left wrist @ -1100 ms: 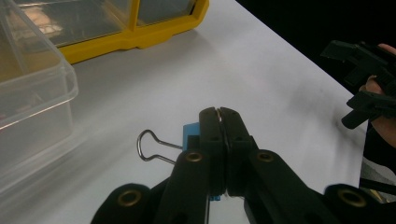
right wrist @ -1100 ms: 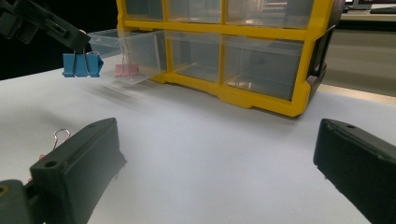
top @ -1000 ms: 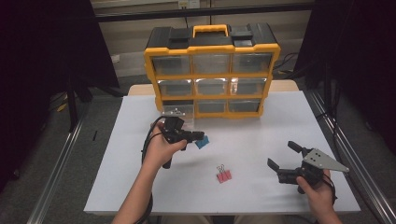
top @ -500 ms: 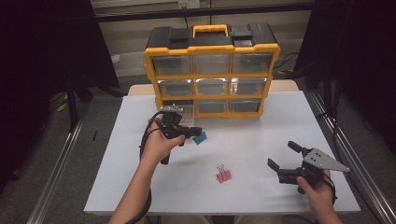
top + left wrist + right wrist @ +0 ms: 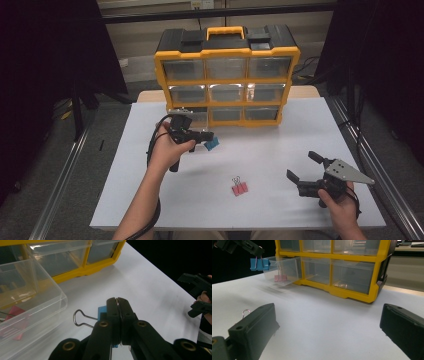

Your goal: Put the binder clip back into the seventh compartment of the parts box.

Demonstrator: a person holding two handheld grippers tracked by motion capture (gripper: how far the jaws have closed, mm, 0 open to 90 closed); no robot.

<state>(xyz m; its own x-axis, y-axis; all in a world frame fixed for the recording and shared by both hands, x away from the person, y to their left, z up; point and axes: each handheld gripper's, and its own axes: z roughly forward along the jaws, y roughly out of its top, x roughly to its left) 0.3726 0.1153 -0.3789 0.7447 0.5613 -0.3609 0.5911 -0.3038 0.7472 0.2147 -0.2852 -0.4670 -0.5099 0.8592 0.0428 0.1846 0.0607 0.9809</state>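
My left gripper point(image 5: 209, 136) is shut on a blue binder clip point(image 5: 213, 145) and holds it above the table, just in front of a pulled-out clear drawer point(image 5: 187, 115). In the left gripper view the closed jaws point(image 5: 117, 301) pinch the blue clip point(image 5: 101, 312), whose wire handle point(image 5: 80, 318) sticks out to the left. My right gripper point(image 5: 304, 167) rests open at the front right, nothing between its jaws point(image 5: 329, 323). A pink binder clip point(image 5: 239, 187) lies on the table between the hands.
A yellow and black drawer cabinet point(image 5: 227, 75) stands at the back of the white table point(image 5: 280, 150). Its open drawer point(image 5: 284, 268) holds a pink clip point(image 5: 280, 278). The table edges drop off at left and right.
My left gripper has shifted slightly toward the cabinet with the blue clip still in it. The right gripper has stayed put.
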